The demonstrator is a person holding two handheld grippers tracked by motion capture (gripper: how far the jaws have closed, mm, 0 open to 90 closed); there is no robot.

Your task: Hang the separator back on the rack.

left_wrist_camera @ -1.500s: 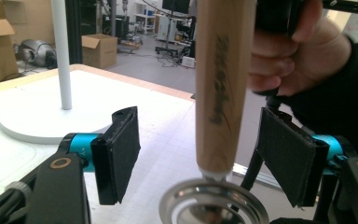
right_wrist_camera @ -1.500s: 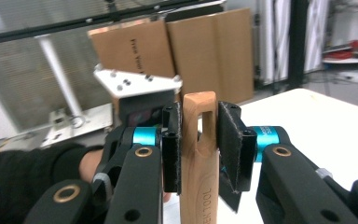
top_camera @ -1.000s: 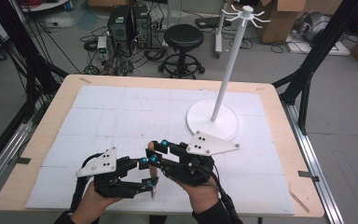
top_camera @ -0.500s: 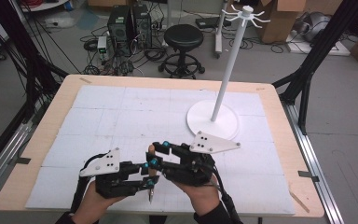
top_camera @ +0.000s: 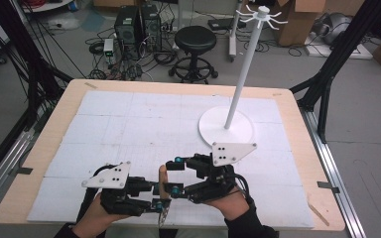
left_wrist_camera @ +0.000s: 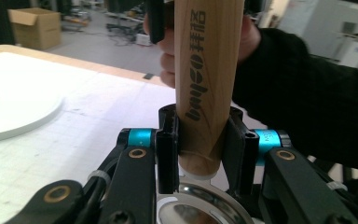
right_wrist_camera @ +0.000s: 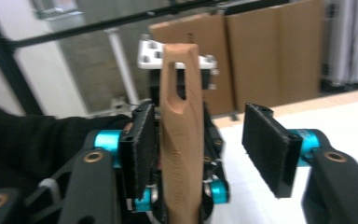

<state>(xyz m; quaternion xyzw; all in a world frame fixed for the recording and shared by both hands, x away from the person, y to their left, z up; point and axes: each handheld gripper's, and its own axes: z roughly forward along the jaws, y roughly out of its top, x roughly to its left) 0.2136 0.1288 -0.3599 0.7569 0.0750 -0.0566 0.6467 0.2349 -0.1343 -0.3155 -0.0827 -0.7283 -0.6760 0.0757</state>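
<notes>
Near edge of the bench [top_camera: 297,148], well short of the white hanging stand with hooked crown [top_camera: 226,126]. Left tool [left_wrist_camera: 200,149] clenched on a light wooden utensil handle with dark printed lettering [left_wrist_camera: 204,79]; polished metal head of the utensil [left_wrist_camera: 198,207] sits just below the grip, close to the camera. Handle stands between the two tools, hanging slot at its far end [right_wrist_camera: 173,79]. Right tool [right_wrist_camera: 209,144] released: jaws have just been closing but stand apart, one pad touching or just beside the handle, the other well off it. Step in hand, as I judge it: passing the utensil across for a regrip. Next move calls for the right tool to close squarely on the handle above the left grip before the left lets go, then carry it toward the stand
</notes>
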